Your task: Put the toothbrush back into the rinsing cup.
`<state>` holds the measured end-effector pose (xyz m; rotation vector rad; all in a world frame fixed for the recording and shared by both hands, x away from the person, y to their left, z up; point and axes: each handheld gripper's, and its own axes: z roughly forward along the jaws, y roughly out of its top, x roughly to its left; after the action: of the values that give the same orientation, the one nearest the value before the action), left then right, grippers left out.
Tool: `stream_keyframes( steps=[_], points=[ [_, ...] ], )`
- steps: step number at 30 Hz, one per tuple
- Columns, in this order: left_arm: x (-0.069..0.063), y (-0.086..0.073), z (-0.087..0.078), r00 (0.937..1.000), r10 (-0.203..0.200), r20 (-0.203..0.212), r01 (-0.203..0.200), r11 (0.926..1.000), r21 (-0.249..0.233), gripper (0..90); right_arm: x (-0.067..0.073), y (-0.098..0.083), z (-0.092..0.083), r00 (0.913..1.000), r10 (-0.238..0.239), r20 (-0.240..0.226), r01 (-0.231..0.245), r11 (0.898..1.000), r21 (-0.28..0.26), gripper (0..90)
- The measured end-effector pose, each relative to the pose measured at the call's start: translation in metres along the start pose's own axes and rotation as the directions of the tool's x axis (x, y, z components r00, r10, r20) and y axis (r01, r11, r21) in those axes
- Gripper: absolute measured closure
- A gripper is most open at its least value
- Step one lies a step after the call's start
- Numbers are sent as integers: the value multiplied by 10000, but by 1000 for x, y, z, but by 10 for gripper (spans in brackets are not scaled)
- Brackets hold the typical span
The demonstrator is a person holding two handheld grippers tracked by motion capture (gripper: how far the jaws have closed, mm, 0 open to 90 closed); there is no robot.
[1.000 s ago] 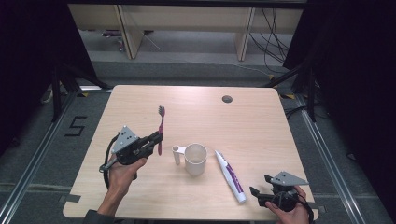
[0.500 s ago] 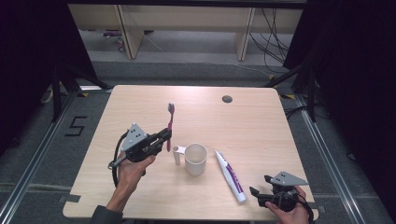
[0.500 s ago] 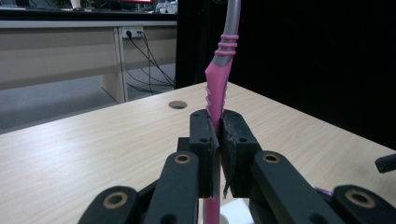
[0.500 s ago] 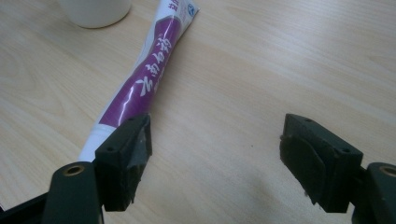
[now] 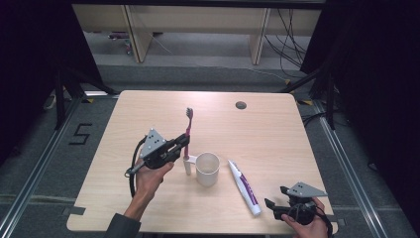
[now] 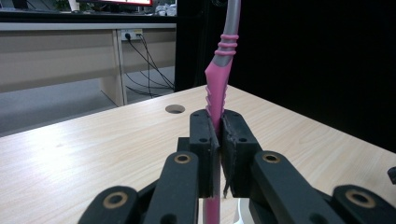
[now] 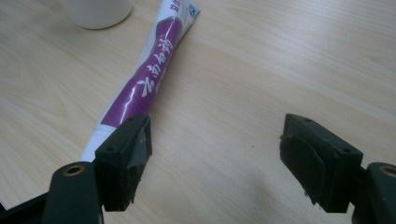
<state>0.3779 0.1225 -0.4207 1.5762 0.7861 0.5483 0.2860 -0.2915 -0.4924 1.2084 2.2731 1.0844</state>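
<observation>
My left gripper (image 5: 184,143) is shut on a pink toothbrush (image 5: 188,130) that stands upright, bristles on top, just left of a white mug (image 5: 207,169). In the left gripper view the pink handle (image 6: 218,88) rises from between the two closed jaws (image 6: 218,149). A white and purple toothpaste tube (image 5: 243,186) lies on the table right of the mug. My right gripper (image 5: 271,207) rests open near the table's front right corner, beside the tube's lower end. In the right gripper view the tube (image 7: 144,79) lies past the left jaw, with bare table between the jaws (image 7: 215,140).
The wooden table (image 5: 277,144) has a round cable hole (image 5: 240,105) near its far edge. Desk legs and cables stand on the floor beyond the table. Metal floor rails run along both sides.
My left gripper has carried the toothbrush to the right, closer to the mug. The right gripper has stayed where it was.
</observation>
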Motion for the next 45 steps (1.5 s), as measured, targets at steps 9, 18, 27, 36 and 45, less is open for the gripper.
stream_keyframes(
  steps=[9, 18, 27, 36, 45],
  points=[
    [-1, -10, 0, 9998, 101, -146, -101, 9999, -8, 832, 1, 0, 0, 10000, 75, -26, -75, 10000, -14, 261],
    [-2, -25, 0, 9999, 144, -76, -142, 9997, 180, 830, 1, 0, 0, 10000, 73, -22, -73, 10000, -3, 261],
    [-3, -37, -1, 9992, 405, -22, -402, 9965, 735, 828, 4, 0, 1, 9994, 328, -118, -327, 9994, 70, 261],
    [-2, -44, -2, 9992, 395, 41, -397, 9929, 1124, 825, 2, 0, 1, 10000, 10, -32, -10, 10000, -3, 261],
    [-2, -47, -2, 9987, 503, 82, -509, 9886, 1418, 818, 4, 0, 0, 9995, 306, -67, -306, 9995, 84, 261]
  ],
)
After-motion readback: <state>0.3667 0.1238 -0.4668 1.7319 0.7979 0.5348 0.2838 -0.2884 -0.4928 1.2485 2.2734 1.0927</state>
